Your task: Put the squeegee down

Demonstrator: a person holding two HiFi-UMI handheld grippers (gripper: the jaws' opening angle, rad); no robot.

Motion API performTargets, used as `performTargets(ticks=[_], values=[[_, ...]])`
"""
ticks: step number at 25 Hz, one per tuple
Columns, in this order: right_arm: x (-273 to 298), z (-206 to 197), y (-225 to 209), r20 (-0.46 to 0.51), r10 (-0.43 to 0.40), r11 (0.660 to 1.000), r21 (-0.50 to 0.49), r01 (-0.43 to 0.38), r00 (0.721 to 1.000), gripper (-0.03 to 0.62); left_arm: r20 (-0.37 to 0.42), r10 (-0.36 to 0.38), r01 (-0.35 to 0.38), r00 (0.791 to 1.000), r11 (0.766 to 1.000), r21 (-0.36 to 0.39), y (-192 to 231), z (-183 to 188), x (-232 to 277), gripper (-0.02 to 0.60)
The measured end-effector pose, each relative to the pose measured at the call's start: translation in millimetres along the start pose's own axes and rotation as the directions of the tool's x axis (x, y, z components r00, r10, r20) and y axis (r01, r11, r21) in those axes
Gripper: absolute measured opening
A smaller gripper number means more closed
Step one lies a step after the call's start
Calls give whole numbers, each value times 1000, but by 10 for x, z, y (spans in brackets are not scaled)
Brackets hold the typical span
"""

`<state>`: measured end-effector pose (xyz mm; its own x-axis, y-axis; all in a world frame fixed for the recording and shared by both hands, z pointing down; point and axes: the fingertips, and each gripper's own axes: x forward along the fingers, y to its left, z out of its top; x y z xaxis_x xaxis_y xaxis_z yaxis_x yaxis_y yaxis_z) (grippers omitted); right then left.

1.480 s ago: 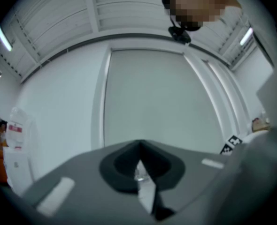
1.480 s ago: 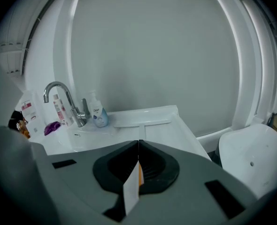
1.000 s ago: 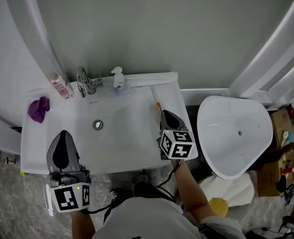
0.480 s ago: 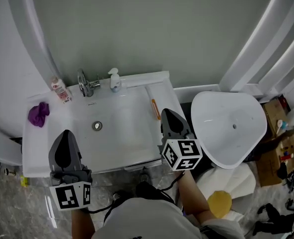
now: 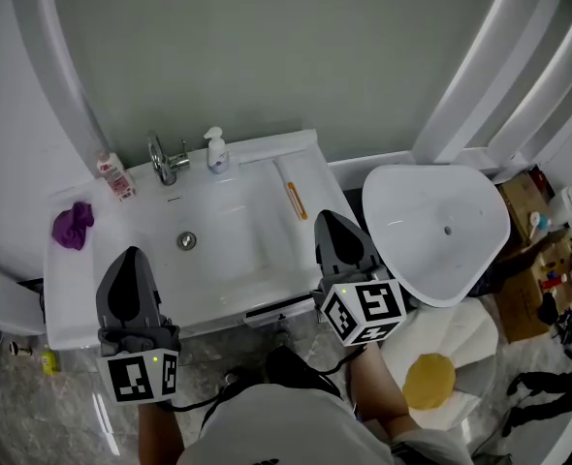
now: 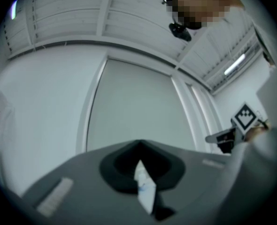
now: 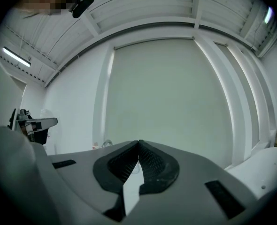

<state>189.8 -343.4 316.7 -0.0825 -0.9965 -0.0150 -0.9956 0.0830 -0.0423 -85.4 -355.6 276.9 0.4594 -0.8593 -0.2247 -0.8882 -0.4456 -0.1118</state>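
1. Nearest to me, the left gripper (image 5: 126, 260) hangs over the counter's (image 5: 68, 284) front edge, to the left of the basin (image 5: 218, 231). Its jaws are closed tip to tip with nothing between them, and its marker cube faces up.
2. The right gripper (image 5: 327, 223) is held at the front right corner of the counter, to the right of the basin. Its jaws are also pressed together and empty.
3. On the floor to the right of the basin, below the right gripper's cube, is a round yellow thing (image 5: 429, 381). I cannot tell what it is.
4. The drain (image 5: 186, 241) sits in the middle of the basin.
5. The squeegee (image 5: 294, 200), with its orange handle, lies flat on the level stretch of counter just right of the basin. It is beyond the right gripper's tips and clear of them, touched by neither gripper.
6. A purple cloth (image 5: 73, 226) lies bunched on the counter to the left of the basin.
7. A large white rounded fixture (image 5: 436, 221) stands to the right of the basin, past the counter's end.
8. Along the back rim of the basin stand a pink-labelled bottle (image 5: 114, 175) at the left, a chrome faucet (image 5: 165, 158) and a small pump dispenser (image 5: 213, 150).
9. Behind the basin rises a pale green wall panel (image 5: 267, 56).
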Motion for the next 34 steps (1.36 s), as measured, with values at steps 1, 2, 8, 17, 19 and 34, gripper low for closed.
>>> performTargets(ticks=[1,2,8,17,19,34], values=[[-41,8,19,5,-1,1000,3,1,1000,1,3,-6,6,1000,1000,-2,-2,7,-12,5],[-82,15,36,9,-2,1000,6,2,1000,1,5,-13,13,1000,1000,-4,-5,15,-25,5],[-305,66,149,31,-16,1000,-22,17,999,2,19,-44,45,999,999,-16,-34,45,-110,5],[-546,115,293,51,-36,998,-55,39,998,1,33,-74,75,997,997,-28,-58,83,-245,5],[-580,119,312,51,-42,997,-62,45,998,1,36,-80,81,996,996,-28,-62,98,-264,5],[-640,160,386,59,-62,996,-67,66,996,1,48,-109,110,993,993,-32,-59,123,-281,5]])
